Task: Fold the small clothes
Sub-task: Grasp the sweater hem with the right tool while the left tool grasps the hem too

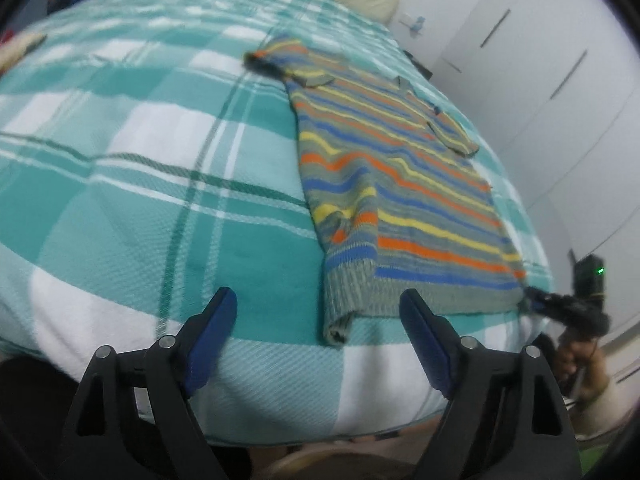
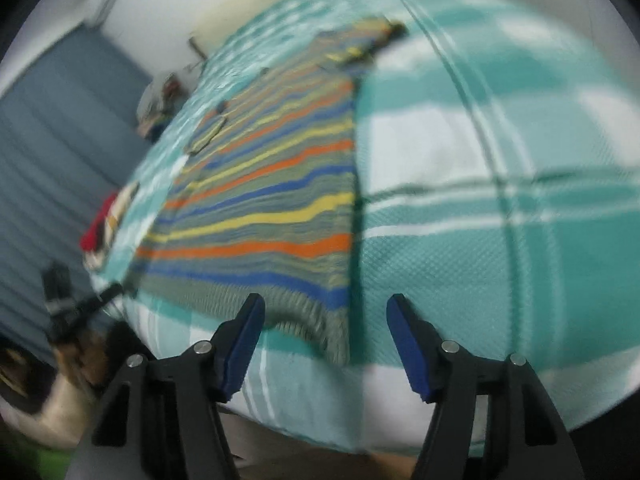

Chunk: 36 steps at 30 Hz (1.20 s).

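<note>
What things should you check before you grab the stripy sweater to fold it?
1. Left hand-held gripper open and holding nothing: ok.
2. Right hand-held gripper open and holding nothing: ok.
3. Stripy sweater spread out on the checked blanket: ok, though one side is already folded over.
4. Hem within reach: ok, the ribbed hem lies near the bed edge, just ahead of both grippers.
5. Nothing lying on top of the sweater: ok.
6. Sleeve by the far collar flat: cannot tell, too blurred and far away.
</note>
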Tool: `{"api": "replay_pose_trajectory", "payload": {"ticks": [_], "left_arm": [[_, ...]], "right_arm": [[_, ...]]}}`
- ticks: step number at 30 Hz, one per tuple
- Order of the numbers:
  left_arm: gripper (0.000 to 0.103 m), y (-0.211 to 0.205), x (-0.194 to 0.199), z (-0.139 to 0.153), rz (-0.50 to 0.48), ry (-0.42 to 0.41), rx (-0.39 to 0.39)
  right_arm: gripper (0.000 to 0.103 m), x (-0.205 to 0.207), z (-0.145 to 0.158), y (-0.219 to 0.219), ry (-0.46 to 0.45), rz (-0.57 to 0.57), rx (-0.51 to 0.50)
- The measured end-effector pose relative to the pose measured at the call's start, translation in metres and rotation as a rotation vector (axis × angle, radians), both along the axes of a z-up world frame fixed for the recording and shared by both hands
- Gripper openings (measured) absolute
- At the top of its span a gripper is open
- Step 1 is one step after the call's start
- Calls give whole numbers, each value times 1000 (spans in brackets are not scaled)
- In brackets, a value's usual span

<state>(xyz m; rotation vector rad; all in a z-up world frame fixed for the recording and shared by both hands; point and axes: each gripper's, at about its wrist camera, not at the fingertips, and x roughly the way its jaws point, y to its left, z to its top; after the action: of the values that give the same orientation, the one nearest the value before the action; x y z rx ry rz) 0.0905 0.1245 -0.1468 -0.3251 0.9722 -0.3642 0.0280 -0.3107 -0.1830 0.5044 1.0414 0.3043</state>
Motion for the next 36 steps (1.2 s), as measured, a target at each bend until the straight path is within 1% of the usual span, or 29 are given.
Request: {"api": "replay_pose_trajectory", "payload": {"ticks": [1,2,3,5,7,9,11,12,13,15,16,17,19,20,21,22,23,26,29,31,32,33,34,36], "left_arm": [[84,0,1,0,-2,6,-15],[84,2,0,1,-6,7,-31],[84,3,0,2,-13,11,-50],[84,4,-2,4,-23,18,-72],[84,3,-1,5,-35,17,-72],[84,2,3,2,-42,28,-80],[84,0,8,-1,-50,45,-109],[84,0,10,-1,-56,50,-131],[84,2,11,-2,-60,57,-179],[84,9,13,-3,-46,66,-239],[84,12,15,-4,-31,75,-258],[84,12,18,-6,-21,87,-255],[78,4,22,-8,-21,95,-224],[65,0,24,-9,-23,102,-204],[38,-5,26,-11,-21,117,-178],[21,-10,29,-13,-27,134,-164],[6,-13,30,-16,-30,159,-151],[4,-9,24,-12,-5,153,-109],[4,-6,13,3,-40,125,-55],[3,-12,4,15,-78,91,43],[3,-15,4,16,-87,84,79],[3,-20,1,16,-100,77,143],[3,-23,1,12,-110,76,185],[3,-26,-1,5,-121,82,234]], "right_arm": [[31,6,-7,-3,20,-9,53],[17,6,-9,-2,28,-3,65],[4,6,-9,-1,40,8,55],[4,3,-3,1,40,19,1],[4,-4,10,0,24,31,-85],[4,-7,17,-2,16,31,-126],[4,-6,19,2,10,39,-162],[4,-4,17,5,11,45,-182],[4,-1,13,8,14,50,-194],[4,3,8,12,17,49,-209],[4,4,6,14,16,52,-222],[4,3,5,12,15,53,-221],[4,3,5,11,10,52,-214],[4,3,5,11,9,53,-212],[4,2,5,7,7,59,-209],[4,3,5,8,7,66,-208],[4,2,5,9,6,69,-210],[4,0,6,10,10,74,-229],[3,-4,15,6,30,53,-252],[3,-10,27,9,29,63,-273],[3,-13,33,13,25,73,-285],[3,-15,38,17,22,82,-300],[3,-16,40,21,22,96,-321],[3,-16,35,26,38,113,-350]]}}
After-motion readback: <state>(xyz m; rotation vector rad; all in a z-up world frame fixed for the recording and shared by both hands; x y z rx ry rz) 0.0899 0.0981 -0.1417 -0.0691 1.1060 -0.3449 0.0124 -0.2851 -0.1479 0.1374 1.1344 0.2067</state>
